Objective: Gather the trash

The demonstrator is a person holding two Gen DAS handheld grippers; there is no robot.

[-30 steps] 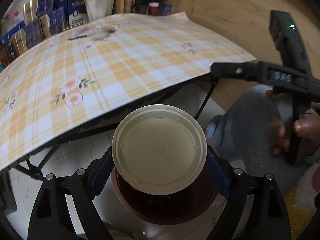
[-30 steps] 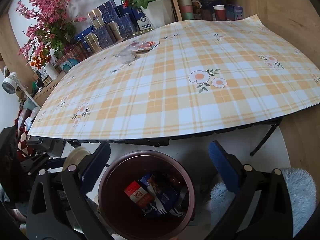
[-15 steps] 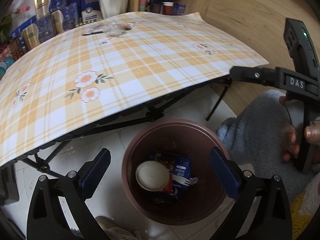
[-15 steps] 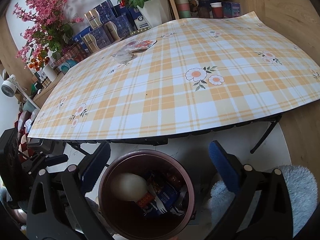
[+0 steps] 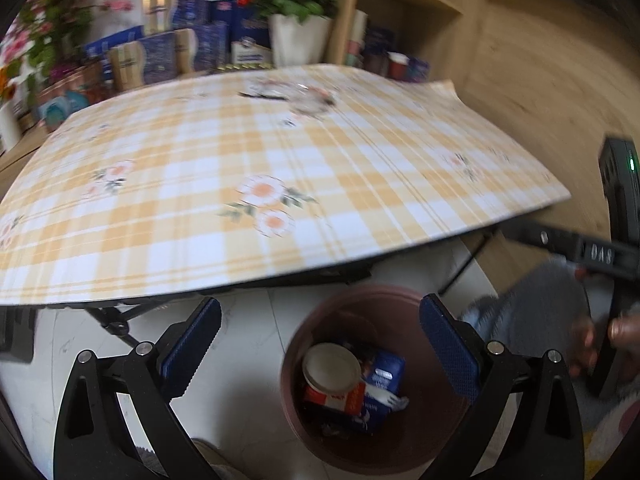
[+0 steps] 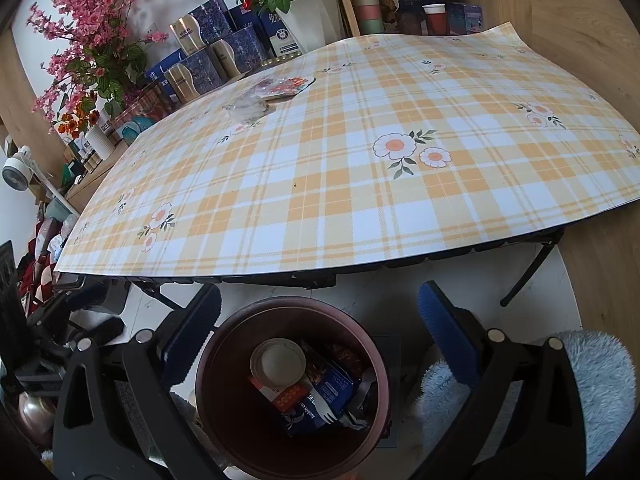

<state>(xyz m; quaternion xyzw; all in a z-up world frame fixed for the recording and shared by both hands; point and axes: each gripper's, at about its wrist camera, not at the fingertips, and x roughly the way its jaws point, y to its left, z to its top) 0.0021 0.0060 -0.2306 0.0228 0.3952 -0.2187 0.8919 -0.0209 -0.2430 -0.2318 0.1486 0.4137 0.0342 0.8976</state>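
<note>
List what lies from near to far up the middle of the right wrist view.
brown trash bin with a white lid on the wrappers inside → near edge of the plaid tablecloth → clear plastic scrap → flowered wrapper → blue boxes at the wall.

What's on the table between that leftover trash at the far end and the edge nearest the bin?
Nothing: in the right wrist view, only bare yellow plaid flowered tablecloth lies between the crumpled plastic wrappers and the near edge above the brown round bin.

Glossy plaid tablecloth (image 6: 360,184), plastic bin (image 6: 216,412) (matt), wood wall (image 6: 580,12)
</note>
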